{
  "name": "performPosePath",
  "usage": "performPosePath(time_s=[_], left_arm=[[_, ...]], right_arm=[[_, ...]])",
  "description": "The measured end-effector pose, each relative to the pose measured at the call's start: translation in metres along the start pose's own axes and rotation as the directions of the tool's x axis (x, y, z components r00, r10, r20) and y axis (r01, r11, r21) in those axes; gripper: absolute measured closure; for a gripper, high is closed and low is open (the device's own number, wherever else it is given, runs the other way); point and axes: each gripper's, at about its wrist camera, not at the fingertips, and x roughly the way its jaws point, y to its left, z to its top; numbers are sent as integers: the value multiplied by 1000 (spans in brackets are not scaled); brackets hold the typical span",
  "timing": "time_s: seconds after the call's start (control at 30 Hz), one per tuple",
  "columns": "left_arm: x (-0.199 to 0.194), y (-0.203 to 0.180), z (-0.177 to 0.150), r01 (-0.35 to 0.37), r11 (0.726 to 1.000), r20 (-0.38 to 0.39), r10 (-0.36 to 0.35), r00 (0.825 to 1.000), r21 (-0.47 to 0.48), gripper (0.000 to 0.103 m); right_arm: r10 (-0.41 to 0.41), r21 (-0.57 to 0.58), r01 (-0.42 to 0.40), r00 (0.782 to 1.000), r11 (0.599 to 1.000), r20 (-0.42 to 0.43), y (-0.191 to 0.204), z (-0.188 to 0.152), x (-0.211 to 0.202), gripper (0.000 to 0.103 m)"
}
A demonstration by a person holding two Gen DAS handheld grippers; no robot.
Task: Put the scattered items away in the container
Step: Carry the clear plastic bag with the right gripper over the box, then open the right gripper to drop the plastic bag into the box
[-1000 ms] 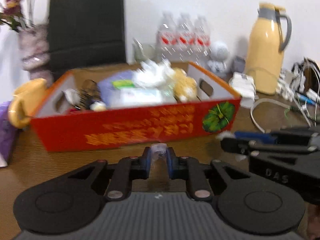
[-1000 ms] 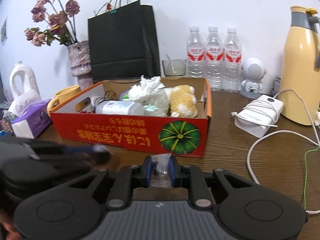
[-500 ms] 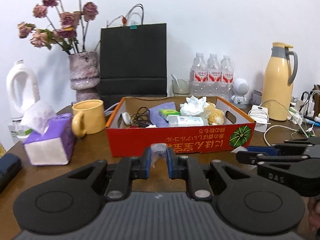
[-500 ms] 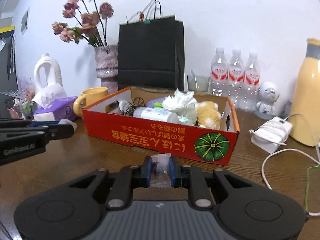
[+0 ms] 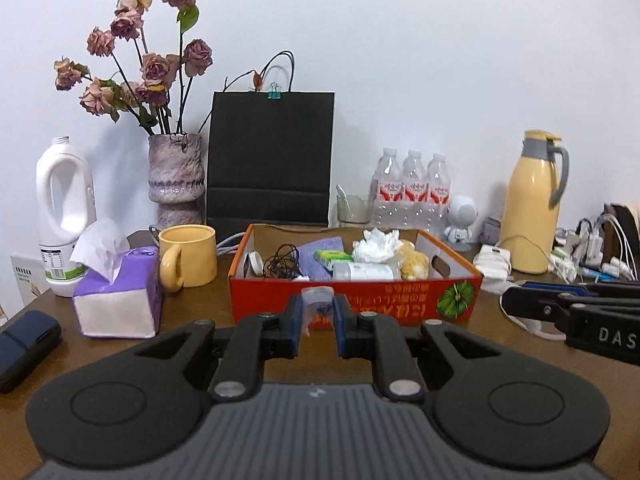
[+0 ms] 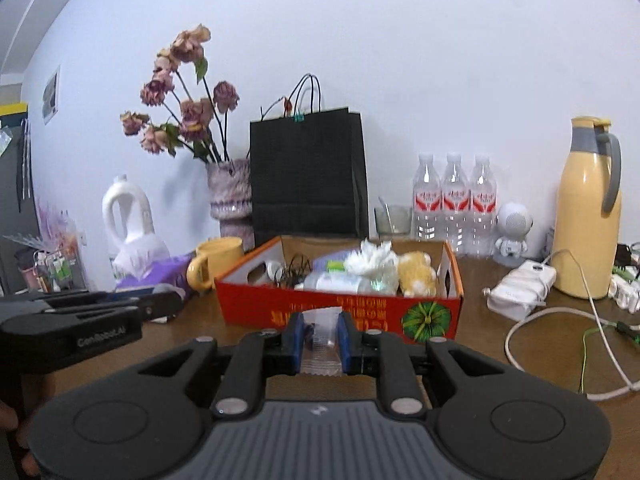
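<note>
Several items are already lying inside the red box (image 5: pixel 352 304), while the left gripper (image 5: pixel 317 322) and the right gripper (image 6: pixel 320 338) are each pinching a small clear packet (image 5: pixel 316 300) (image 6: pixel 320 340) and hovering just short of the box's near wall, those packets seemingly remaining to drop in.
</note>
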Motion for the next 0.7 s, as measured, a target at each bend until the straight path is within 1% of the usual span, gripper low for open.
performPosePath(time_s=[0.13,0.23,0.3,0.33,0.47,0.53,0.6,0.63,0.67,0.7], left_arm=[[22,5,25,15,1000,33,-15,999,-11,86],[47,10,42,33,999,1,-33,999,-39,86],[66,12,55,28,998,-24,-29,999,-49,86],[75,11,62,35,999,-33,-36,999,-37,86],[109,11,90,23,999,-63,-24,998,-22,86],[129,11,105,44,999,-97,-44,994,-8,86],[152,13,119,53,998,-152,-56,987,-26,86],[164,14,124,69,997,-182,-73,981,-27,86],[177,16,128,68,997,-216,-73,974,-33,86],[191,18,131,46,998,-261,-56,964,-43,86]], right_arm=[[-33,-29,34,999,999,31,-7,26,15,86],[-38,-22,40,998,999,47,-18,46,27,86],[-43,-14,44,998,999,51,-27,61,39,86],[-43,-8,44,998,999,50,-31,70,45,86],[-54,20,53,997,998,51,-49,102,70,86],[-55,29,54,998,998,31,-57,117,86,86],[-57,31,57,998,998,1,-66,131,104,86],[-56,26,57,998,998,-35,-72,137,117,86],[-53,33,55,996,998,-65,-77,141,128,86],[-46,43,51,992,998,-114,-82,144,143,86]])
